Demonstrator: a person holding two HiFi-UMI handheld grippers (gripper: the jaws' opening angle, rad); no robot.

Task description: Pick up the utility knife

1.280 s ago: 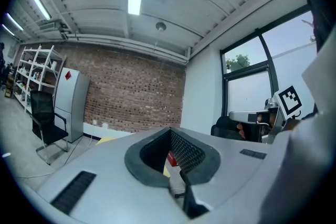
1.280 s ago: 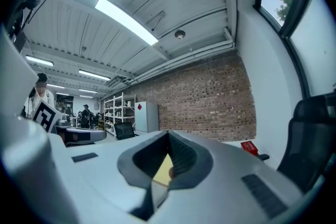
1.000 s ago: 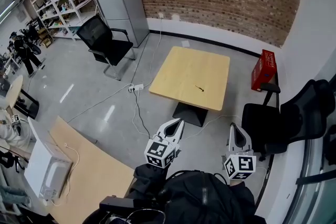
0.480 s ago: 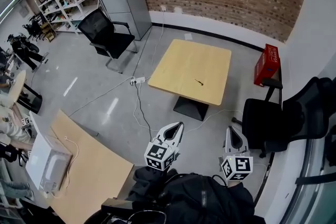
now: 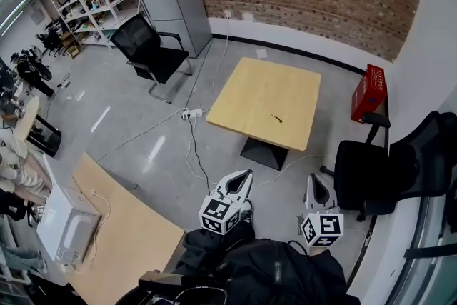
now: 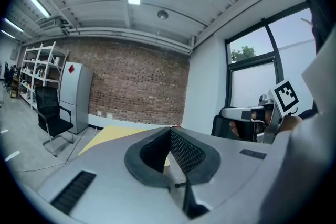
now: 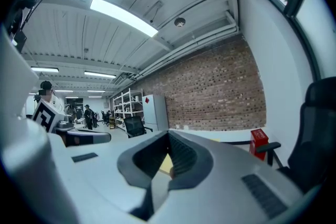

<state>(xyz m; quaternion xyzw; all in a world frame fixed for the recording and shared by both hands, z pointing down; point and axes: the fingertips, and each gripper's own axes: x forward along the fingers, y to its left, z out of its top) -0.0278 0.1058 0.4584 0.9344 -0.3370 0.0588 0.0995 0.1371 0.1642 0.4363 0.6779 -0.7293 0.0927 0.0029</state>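
Note:
The utility knife (image 5: 275, 118) is a small dark thing lying on the light wooden table (image 5: 250, 89), towards its near right side. It is well ahead of both grippers, across open floor. My left gripper (image 5: 247, 173) is held low in front of me, shut and empty. The right gripper (image 5: 314, 179) is beside it, also shut with nothing in it. In the left gripper view the jaws (image 6: 169, 131) meet at the tips, with the table (image 6: 110, 135) beyond. In the right gripper view the jaws (image 7: 168, 135) are shut too.
A black office chair (image 5: 153, 53) stands left of the table, and another one (image 5: 385, 168) is at the right. A red crate (image 5: 370, 93) sits by the brick wall. A power strip with cables (image 5: 191, 113) lies on the floor. A wooden desk (image 5: 125, 239) is at my lower left.
Both grippers have sunk a little in the head view, still shut. The view has shifted slightly. The knife lies where it was on the table.

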